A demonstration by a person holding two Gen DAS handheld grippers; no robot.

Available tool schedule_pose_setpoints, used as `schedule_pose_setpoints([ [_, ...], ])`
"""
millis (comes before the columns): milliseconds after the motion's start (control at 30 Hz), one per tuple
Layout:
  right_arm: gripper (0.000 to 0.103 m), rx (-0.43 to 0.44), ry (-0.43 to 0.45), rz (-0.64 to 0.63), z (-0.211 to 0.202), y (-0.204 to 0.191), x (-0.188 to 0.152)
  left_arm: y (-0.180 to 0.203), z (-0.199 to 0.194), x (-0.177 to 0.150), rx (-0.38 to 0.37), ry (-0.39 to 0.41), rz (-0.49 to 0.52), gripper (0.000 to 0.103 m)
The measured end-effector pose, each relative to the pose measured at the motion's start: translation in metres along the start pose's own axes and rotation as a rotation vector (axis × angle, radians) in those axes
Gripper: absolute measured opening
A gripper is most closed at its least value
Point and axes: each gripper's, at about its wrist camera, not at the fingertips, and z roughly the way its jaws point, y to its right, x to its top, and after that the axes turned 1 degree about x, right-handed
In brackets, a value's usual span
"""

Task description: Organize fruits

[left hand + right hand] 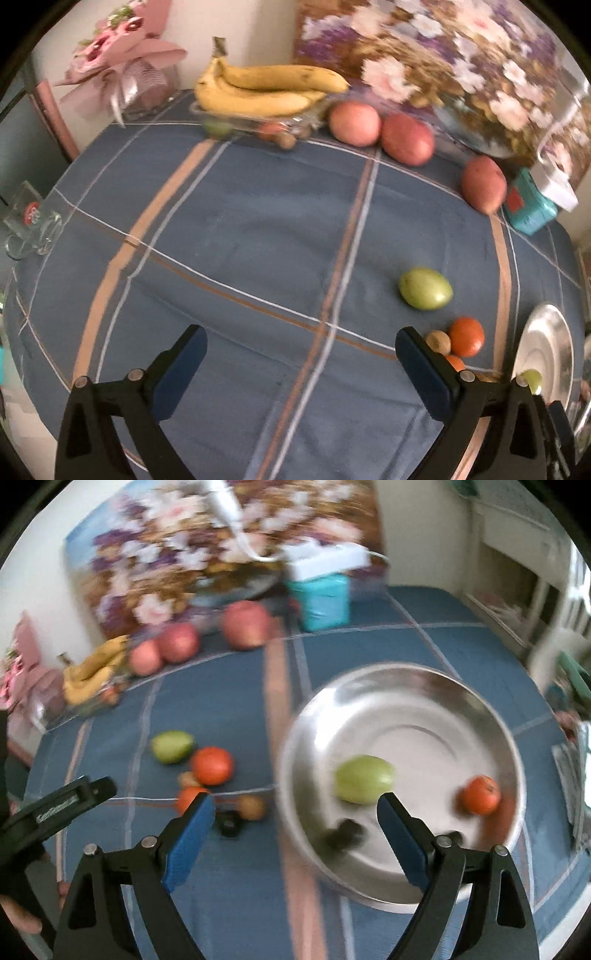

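Both claws spread wide, holding nothing — left gripper (pixel 301 363), right gripper (pixel 295 821). In the silver bowl (pixel 424 686) at 3 o'clock: one green fruit (pixel 364 780), one orange (pixel 481 795). At 11 o'clock — three red apples (pixel 246 624), one banana bunch (pixel 92 672).

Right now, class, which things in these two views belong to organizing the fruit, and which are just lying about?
Belong to the job:
metal plate
green fruit on the cloth
green fruit in the plate
oranges
apples
bananas

Lying about:
glass mug
teal box
pink bouquet
flower painting
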Motion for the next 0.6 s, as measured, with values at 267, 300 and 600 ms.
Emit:
schedule_pose_setpoints([
  [267, 0.090, 0.128, -0.076, 0.052, 0.019, -0.023, 0.003, -0.003, 0.003, 0.005, -0.083, 0.020, 0.008, 0.103],
  [300, 0.090, 0.138, -0.083, 0.062, 0.021, -0.024, 0.003, 0.000, 0.003, 0.007, -0.098, 0.028, 0.018, 0.103],
  [600, 0.082, 0.106, -0.119, 0.123, 0.037, -0.020, 0.003, 0.012, 0.013, 0.011, -0.247, -0.022, 0.015, 0.103],
])
